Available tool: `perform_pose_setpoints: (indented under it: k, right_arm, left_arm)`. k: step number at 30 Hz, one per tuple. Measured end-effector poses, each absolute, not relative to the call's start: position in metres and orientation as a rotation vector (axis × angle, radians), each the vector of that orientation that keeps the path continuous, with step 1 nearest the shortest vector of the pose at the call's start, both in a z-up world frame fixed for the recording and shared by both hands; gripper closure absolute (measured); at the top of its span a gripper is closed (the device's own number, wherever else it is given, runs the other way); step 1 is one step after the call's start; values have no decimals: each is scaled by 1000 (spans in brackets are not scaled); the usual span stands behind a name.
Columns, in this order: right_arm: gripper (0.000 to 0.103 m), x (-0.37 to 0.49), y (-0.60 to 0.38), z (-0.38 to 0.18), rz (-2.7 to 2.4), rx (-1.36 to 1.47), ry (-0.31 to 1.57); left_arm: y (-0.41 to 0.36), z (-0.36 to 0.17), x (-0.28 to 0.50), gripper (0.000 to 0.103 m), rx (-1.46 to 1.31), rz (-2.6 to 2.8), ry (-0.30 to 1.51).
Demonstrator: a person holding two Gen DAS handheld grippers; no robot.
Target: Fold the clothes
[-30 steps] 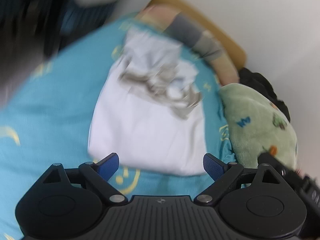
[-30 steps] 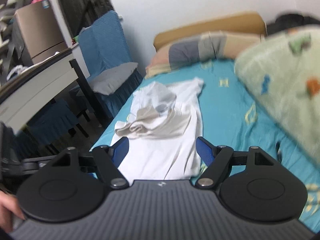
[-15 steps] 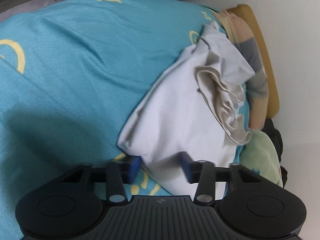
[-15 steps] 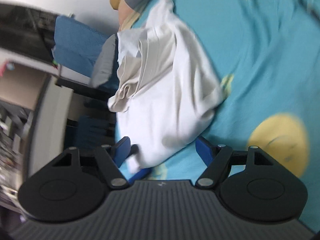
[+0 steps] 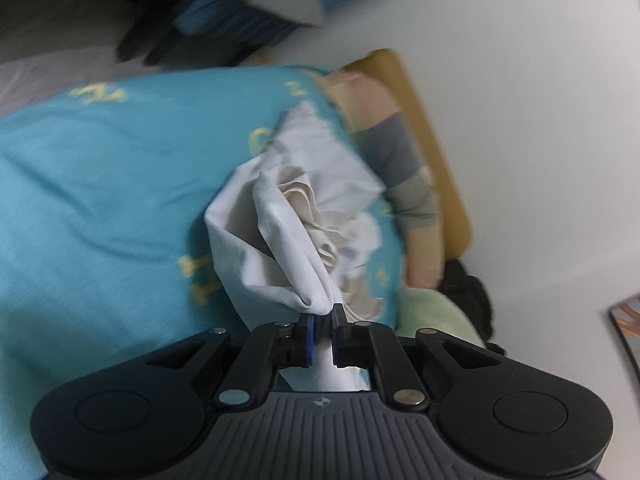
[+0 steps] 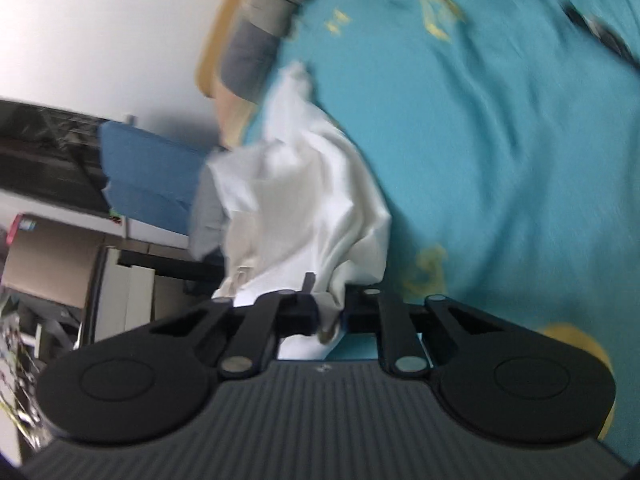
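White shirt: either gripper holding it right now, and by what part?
Both. Left gripper and right gripper are each shut on the white shirt at its near bottom hem, one corner each.

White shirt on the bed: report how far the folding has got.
Done: both tongs, left and right, have just closed on the hem of the white shirt. In hand: its near edge is bunched and raised off the teal sheet. Left: every fold; it's still crumpled.
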State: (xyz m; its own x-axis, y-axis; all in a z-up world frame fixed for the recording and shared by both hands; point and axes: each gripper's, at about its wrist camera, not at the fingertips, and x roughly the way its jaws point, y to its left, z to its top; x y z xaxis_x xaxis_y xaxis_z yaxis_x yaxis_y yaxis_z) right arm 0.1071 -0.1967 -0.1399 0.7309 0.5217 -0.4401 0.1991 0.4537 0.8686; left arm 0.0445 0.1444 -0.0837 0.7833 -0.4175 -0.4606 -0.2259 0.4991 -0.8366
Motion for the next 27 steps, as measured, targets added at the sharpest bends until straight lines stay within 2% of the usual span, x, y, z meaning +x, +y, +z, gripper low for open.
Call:
perform_pose_setpoints:
  k: [3, 8, 11, 14, 21, 27]
  right_arm:
    - [93, 103, -195, -106, 276, 1057, 674]
    - [93, 78, -201, -46, 330, 1023, 555]
    - [93, 39, -210, -14, 339, 982, 511]
    - [93, -20, -222, 1, 357, 958, 475]
    - [93, -135, -233, -25, 268, 962, 510]
    - [93, -118, -240, -19, 226, 959, 537]
  left_arm:
    - [150, -69, 34, 95, -1110, -159, 638]
    - [149, -12, 8, 95, -1113, -271, 561]
    - [141, 23, -23, 95, -1033, -329, 534]
    - [129, 37, -69, 95, -986, -347, 526]
    - [107, 11, -151, 95, -983, -360, 628]
    - [98, 17, -117, 95, -925, -342, 654]
